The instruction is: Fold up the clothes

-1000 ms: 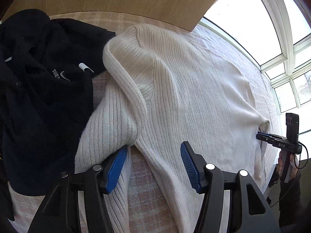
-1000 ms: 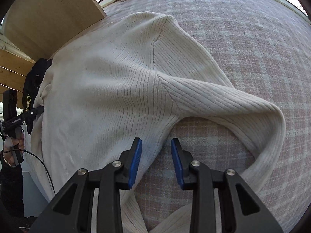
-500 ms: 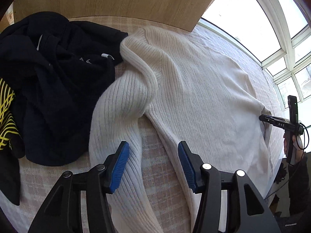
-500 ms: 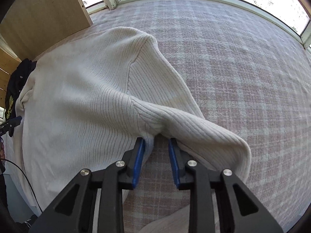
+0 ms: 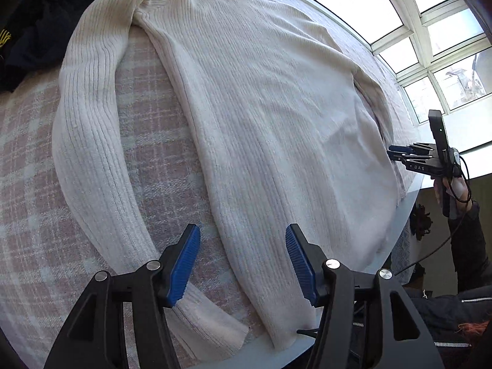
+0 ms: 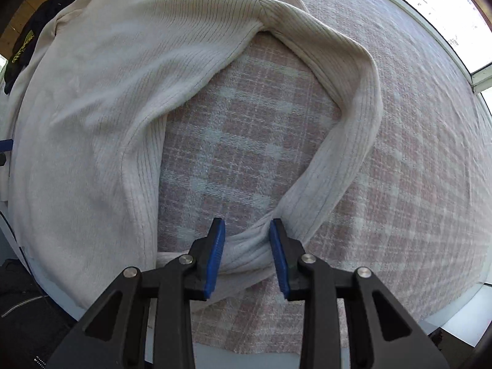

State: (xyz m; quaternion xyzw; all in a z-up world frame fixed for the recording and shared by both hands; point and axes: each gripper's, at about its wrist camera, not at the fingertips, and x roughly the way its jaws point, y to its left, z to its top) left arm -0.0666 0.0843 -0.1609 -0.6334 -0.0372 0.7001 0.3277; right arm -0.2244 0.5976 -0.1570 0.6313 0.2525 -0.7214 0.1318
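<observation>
A cream ribbed sweater (image 5: 261,98) lies flat on a pink plaid cloth (image 5: 27,184). Its left sleeve (image 5: 89,141) curves down beside the body. My left gripper (image 5: 243,261) is open above the lower left hem, and the side edge of the body runs between its fingers. In the right wrist view the sweater (image 6: 92,123) fills the left, and its other sleeve (image 6: 353,129) loops out to the right and back. The cuff end of that sleeve lies across the narrow gap of my right gripper (image 6: 246,252), which stands partly open. The right gripper (image 5: 399,153) also shows beside the hem's far side.
A heap of dark clothes (image 5: 37,24) lies past the sweater's collar, also seen as dark clothes (image 6: 30,37) at top left. The table's near edge (image 5: 409,203) runs just under the hem. A person's hand (image 5: 455,187) holds the right gripper. Windows (image 5: 430,30) stand behind.
Both grippers have drawn back toward the near table edge. The left went from the armpit down to the hem, the right from the other armpit to the sleeve's cuff end.
</observation>
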